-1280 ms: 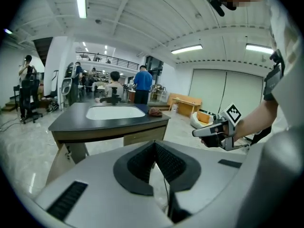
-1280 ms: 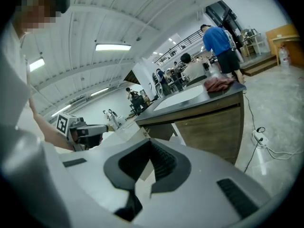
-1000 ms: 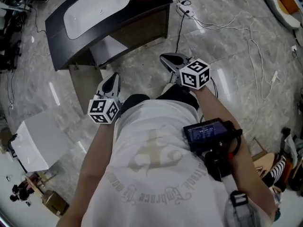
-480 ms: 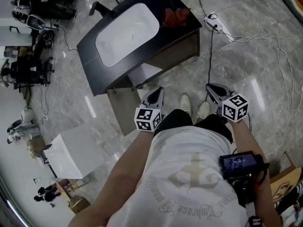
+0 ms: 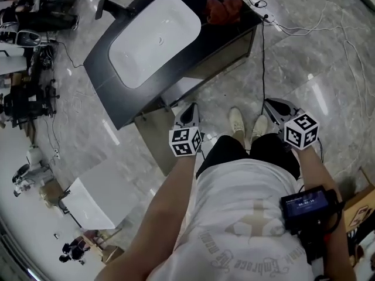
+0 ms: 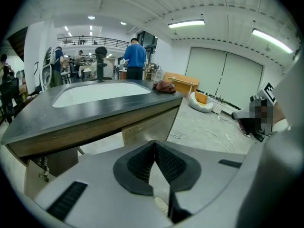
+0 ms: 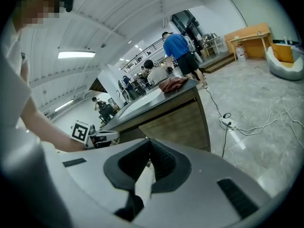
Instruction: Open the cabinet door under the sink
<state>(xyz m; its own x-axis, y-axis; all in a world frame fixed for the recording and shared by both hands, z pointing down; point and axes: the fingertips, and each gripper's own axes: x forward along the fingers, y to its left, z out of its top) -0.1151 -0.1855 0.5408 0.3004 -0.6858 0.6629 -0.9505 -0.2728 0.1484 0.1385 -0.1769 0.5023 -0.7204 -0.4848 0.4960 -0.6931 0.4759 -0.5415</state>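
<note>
The sink cabinet has a dark countertop (image 5: 117,98) with a white basin (image 5: 146,40) and a red cloth (image 5: 222,7) on its far end. Its wooden front (image 5: 228,54) faces me. A closed wooden door (image 6: 147,127) shows under the counter in the left gripper view, and also as the door (image 7: 178,125) in the right gripper view. A wooden panel (image 5: 155,142) juts out from the cabinet beside my left gripper (image 5: 188,113). That gripper (image 6: 154,144) is shut and empty, a little short of the front. My right gripper (image 5: 275,107) is shut and empty further right, seen close up as the gripper (image 7: 149,144).
A black faucet (image 5: 108,7) stands behind the basin. A power strip and white cables (image 5: 266,16) lie on the marble floor right of the cabinet. A white box (image 5: 99,195) sits at left. My shoes (image 5: 237,122) stand between the grippers. People stand far behind the sink (image 6: 135,58).
The cabinet has grown nearer and larger in the head view. My left gripper has dropped and moved up toward the cabinet front; the right has sunk a little. Both stay shut.
</note>
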